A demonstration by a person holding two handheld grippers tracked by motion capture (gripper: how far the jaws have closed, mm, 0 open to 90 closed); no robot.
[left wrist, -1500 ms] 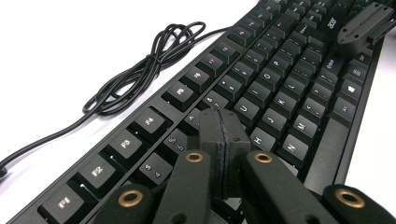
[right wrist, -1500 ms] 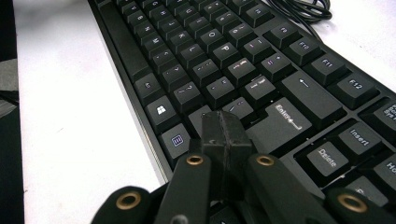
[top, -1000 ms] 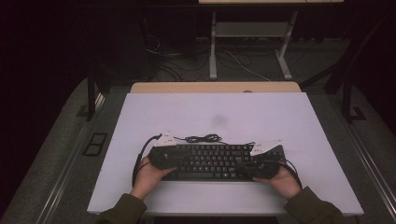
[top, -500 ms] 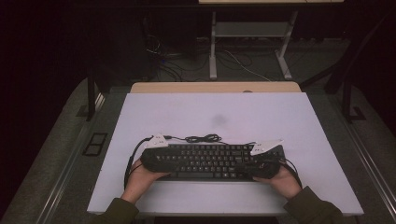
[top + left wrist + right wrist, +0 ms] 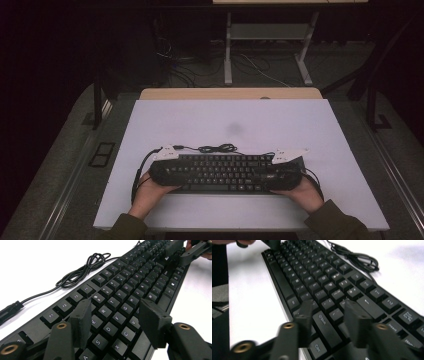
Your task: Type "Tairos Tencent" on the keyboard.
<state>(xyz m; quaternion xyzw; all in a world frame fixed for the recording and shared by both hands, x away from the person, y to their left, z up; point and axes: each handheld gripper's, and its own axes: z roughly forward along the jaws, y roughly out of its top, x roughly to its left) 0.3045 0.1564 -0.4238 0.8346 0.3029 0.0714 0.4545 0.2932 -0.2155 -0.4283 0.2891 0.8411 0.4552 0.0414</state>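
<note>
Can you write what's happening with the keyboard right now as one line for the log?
thing: flat black plastic keyboard on white table | left gripper: jaws just opening, over keys | right gripper: jaws just opening, over keys

Right tongs (image 5: 325,320) parted above black keyboard (image 5: 322,282), jaws just opening; coiled cable (image 5: 359,260) upper right on white bench (image 5: 252,305).

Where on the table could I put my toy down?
The far half of the table, beyond the keyboard and its coiled cable, is bare. Narrower bare strips lie at the table's left and right edges. The near middle is crowded: keyboard, both hands and their tongs.
</note>
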